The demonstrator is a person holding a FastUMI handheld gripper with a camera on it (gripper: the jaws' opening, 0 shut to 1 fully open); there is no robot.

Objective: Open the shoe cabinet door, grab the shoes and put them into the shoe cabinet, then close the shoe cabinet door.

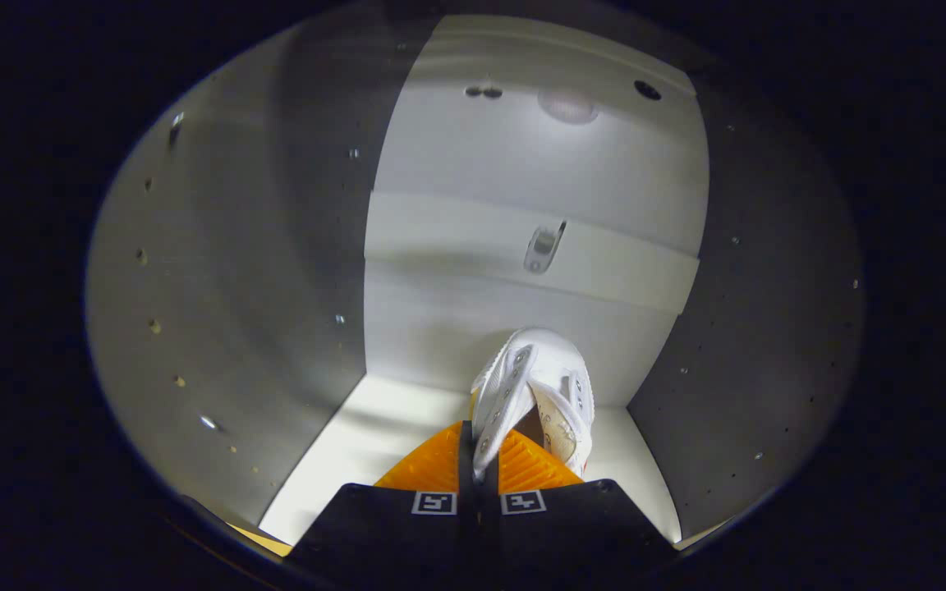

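While the smooth, flat-panelled white shoe cabinet (522,230) surrounds the scene, its side walls dotted with small holes, a white canvas sneaker (551,386) with metal eyelets hangs above the cabinet floor. The gripper (478,455) pinches the sneaker's upper edge, jaws nearly together.

I see the shoe cabinet (473,328) from inside, and its pale bottom shelf (358,460) is what carries things here. The shelf runs from under my jaws to the back panel at twelve o'clock, with side walls at nine and three o'clock. One white shoe (543,390) sits over it just ahead of me, toward one o'clock, toe near the back panel; whether its sole rests flat on the shelf I cannot tell. My jaws are pressed together on the shoe's near edge, both fingers (428,468) against it.
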